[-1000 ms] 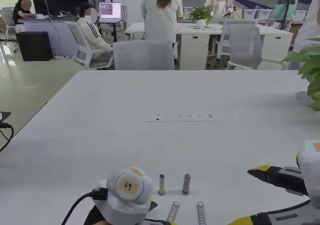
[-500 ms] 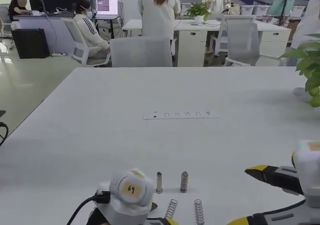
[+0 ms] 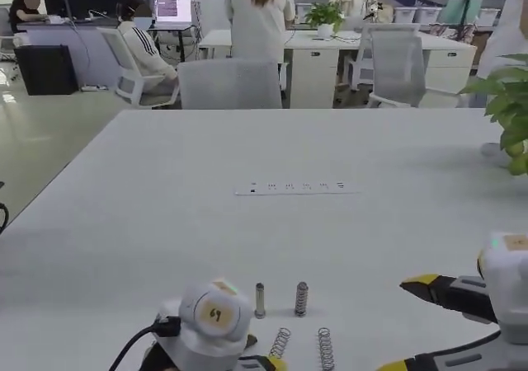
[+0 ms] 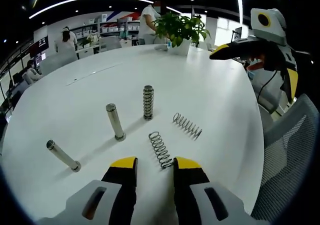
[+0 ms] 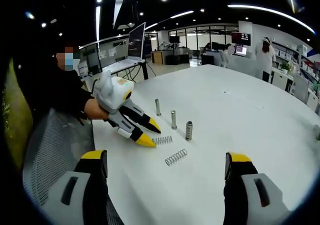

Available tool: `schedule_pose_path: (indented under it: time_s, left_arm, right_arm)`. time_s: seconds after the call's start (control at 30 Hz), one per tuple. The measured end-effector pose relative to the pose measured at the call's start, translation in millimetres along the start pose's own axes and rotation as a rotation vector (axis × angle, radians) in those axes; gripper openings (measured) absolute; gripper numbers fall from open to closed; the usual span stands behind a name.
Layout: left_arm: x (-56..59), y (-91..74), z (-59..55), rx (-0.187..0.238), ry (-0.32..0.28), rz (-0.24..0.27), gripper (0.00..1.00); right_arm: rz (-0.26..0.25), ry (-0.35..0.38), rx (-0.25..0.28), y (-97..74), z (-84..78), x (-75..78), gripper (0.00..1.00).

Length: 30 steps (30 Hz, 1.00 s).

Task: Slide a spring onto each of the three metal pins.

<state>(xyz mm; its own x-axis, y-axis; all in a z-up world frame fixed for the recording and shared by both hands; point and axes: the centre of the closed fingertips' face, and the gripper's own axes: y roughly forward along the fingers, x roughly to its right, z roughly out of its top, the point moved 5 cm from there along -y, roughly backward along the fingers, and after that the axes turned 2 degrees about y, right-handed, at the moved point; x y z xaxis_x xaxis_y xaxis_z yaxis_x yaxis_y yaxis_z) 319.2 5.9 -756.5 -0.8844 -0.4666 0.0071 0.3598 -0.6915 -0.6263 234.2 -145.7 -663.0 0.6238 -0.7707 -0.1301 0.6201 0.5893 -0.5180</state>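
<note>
White office table holds pins, springs.

The left gripper is a rounded white housing with a round yellowish label marked 69, a black cable and black fingers tipped yellow. The right gripper shares those colours; the person wears a dark sleeve.

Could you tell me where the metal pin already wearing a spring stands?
In the left gripper view, the spring-covered metal pin stands on the white table, right of a bare metal pin, beyond a loose coil spring.
</note>
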Motion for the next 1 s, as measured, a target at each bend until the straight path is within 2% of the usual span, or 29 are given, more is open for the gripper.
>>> schedule_pose_path:
  time_s: [0.2,0.5,1.0]
  left_arm:
    - [-2.1,-1.1,-0.8,-0.002,0.028,0.011,0.15]
    - [-4.2,-0.7,-1.6,0.005,0.032,0.017,0.05]
    - [-6.2,-4.6,-5.4,-0.008,0.035,0.007,0.02]
  right_arm:
    - [0.005,-0.003,-0.003,0.8,0.3,-0.9,0.96]
    - [0.018,-0.005,-0.016,3.2,-0.2,-3.8,0.95]
    - [0.037,-0.019,-0.026,6.2,3.5,-9.5,0.93]
